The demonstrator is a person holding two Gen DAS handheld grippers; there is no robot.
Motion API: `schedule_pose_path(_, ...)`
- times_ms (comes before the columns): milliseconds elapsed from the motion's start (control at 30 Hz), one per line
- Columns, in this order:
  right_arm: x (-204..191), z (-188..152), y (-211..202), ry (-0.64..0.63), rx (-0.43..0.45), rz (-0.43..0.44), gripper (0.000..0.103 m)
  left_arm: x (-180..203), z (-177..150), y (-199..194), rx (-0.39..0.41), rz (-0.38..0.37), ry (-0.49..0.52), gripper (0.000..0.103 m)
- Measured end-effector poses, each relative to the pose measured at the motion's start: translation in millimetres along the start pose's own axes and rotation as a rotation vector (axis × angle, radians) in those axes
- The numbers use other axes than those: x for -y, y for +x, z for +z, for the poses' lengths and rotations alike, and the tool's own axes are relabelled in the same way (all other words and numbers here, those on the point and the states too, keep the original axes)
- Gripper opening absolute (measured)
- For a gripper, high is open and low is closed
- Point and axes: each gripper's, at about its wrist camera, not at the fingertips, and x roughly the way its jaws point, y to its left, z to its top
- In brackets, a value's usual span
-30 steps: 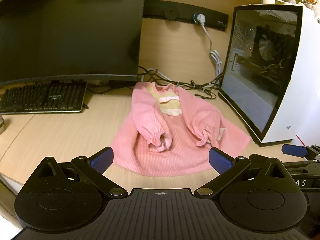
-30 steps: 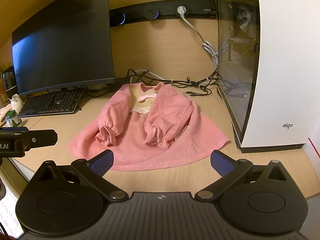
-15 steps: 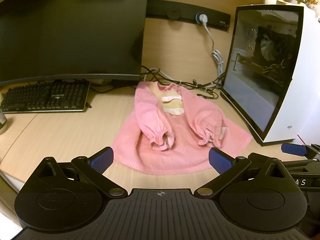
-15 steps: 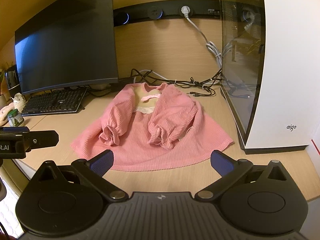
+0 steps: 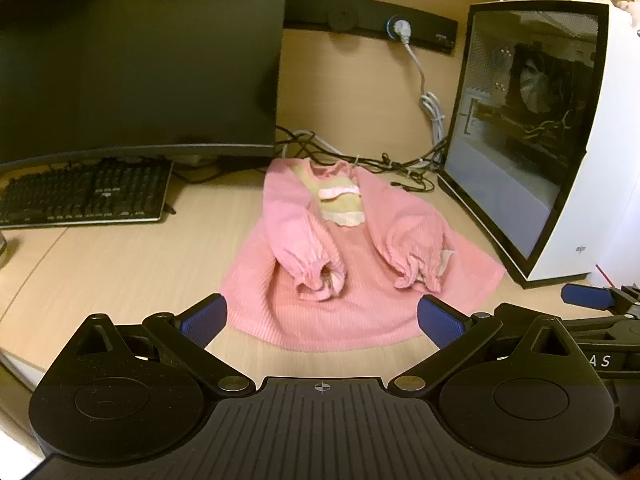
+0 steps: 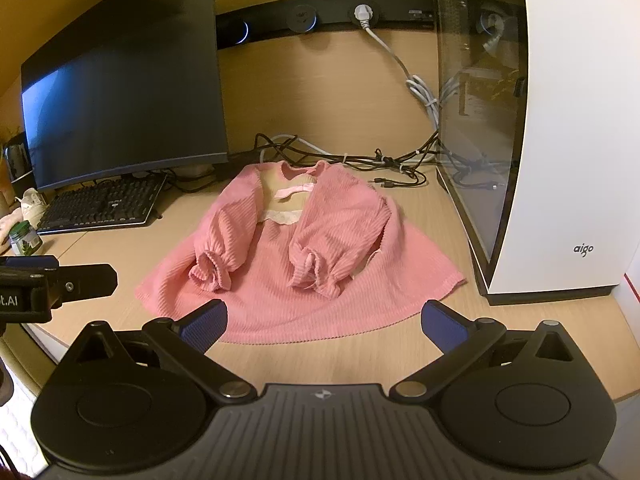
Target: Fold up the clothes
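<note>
Your left tongs [image 5: 322,320] stand wide apart with nothing between the blue pads, and they hang just short of the near hem of the pink dress [image 5: 360,280]. Your right tongs [image 6: 324,322] are equally spread and empty, poised over the same hem from the other side. The dress lies flat on the bench [image 5: 100,272] straight ahead of both tongs, neckline at the far end and skirt flaring toward you. Both sleeves are folded inward over the chest, their gathered cuffs resting on the skirt, the left cuff [image 5: 320,276] a little nearer your left tongs than the right cuff [image 5: 418,274]. A cream panel with a pale pink bow [image 5: 338,192] shows between the sleeves.

Beyond the dress, a tangle of cables [image 6: 340,156] runs along the back of the bench. Far to the left of your tongs sit a dark monitor [image 5: 136,60] and a black keyboard [image 5: 84,194]; to the right, just beside the skirt's corner, stands a white computer case [image 6: 568,140] with a glass side
</note>
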Motion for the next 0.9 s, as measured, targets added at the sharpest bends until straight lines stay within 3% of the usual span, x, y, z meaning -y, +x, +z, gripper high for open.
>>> schedule_pose_path(900, -3, 3, 13, 0.0, -0.036, -0.024, 0.103, -6, 3, 17, -0.022, -0.02, -0.002, 0.103)
